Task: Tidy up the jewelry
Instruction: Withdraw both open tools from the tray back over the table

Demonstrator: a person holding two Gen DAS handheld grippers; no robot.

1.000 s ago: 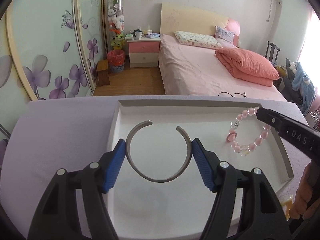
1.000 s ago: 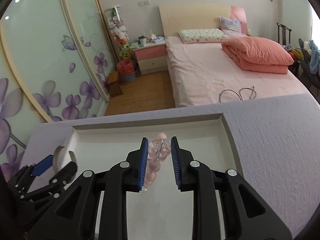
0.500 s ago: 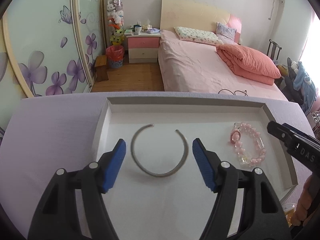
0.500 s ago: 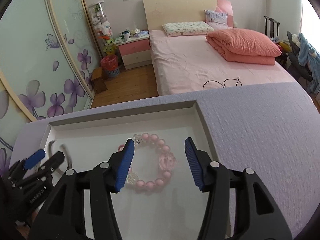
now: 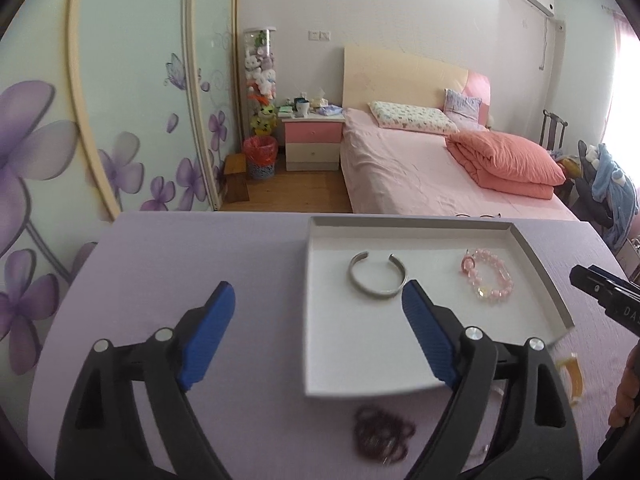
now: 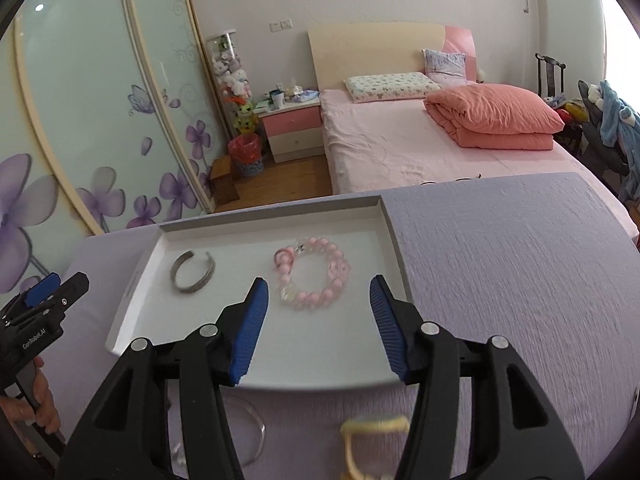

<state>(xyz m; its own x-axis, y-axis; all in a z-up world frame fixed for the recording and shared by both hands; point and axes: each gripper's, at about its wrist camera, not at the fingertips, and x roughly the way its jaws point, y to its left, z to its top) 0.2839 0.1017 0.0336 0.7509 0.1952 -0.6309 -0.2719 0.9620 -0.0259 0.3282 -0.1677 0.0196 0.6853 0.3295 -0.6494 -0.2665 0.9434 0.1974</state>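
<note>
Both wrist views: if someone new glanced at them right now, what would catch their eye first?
Probably the white tray on the lilac table, holding a pink bead bracelet toward its right and an open silver bangle toward its left. Next, the blue-padded right gripper and left gripper, both empty, the left one's jaws opening. Behind, a pink bed fills the room.

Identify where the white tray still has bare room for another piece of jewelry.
Bare patches on the white tray: its near half, in front of the silver cuff and pink bead bracelet, and the strip behind them along the far wall. The middle row is crowded.
</note>
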